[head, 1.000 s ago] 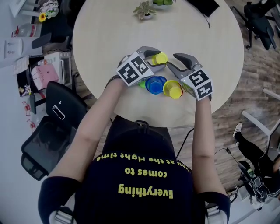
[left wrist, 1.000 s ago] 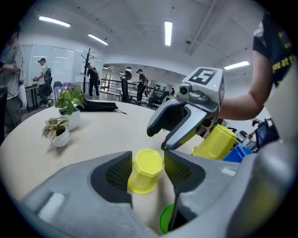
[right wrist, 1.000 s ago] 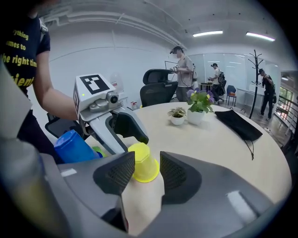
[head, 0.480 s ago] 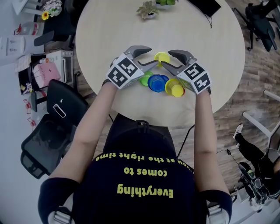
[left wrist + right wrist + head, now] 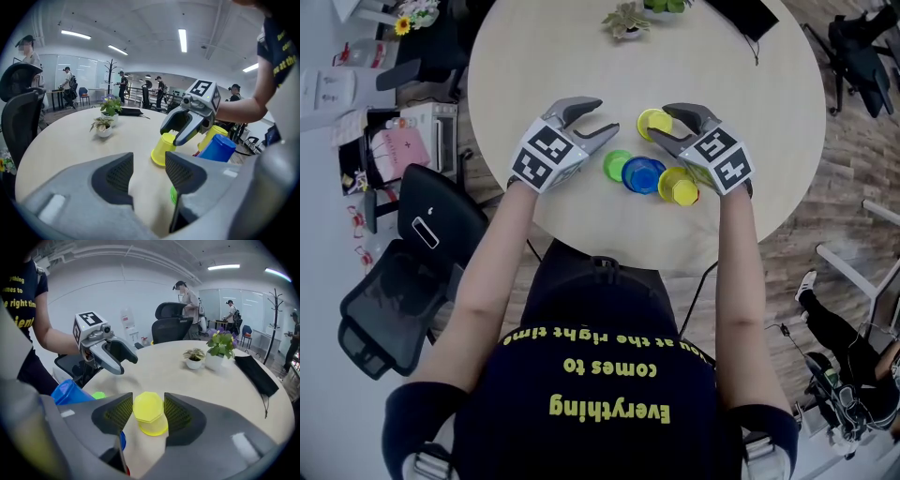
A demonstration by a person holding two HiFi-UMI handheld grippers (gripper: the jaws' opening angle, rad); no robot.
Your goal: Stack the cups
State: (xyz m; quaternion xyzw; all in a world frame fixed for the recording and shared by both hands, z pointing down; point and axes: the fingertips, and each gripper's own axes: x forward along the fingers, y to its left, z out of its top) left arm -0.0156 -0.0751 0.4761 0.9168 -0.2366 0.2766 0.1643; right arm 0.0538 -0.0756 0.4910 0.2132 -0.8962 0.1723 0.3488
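My right fingers (image 5: 117,414) are just opening around the upturned yellow cup (image 5: 149,412), leaving it on the table (image 5: 581,56). My left fingers (image 5: 115,176), wide and empty, are drawing away, so stacking is still pending.

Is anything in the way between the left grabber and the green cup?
No, nothing I can see. The left gripper is open and empty, and only bare table lies between it and the green cup. The blue cup sits on the green cup's other side.
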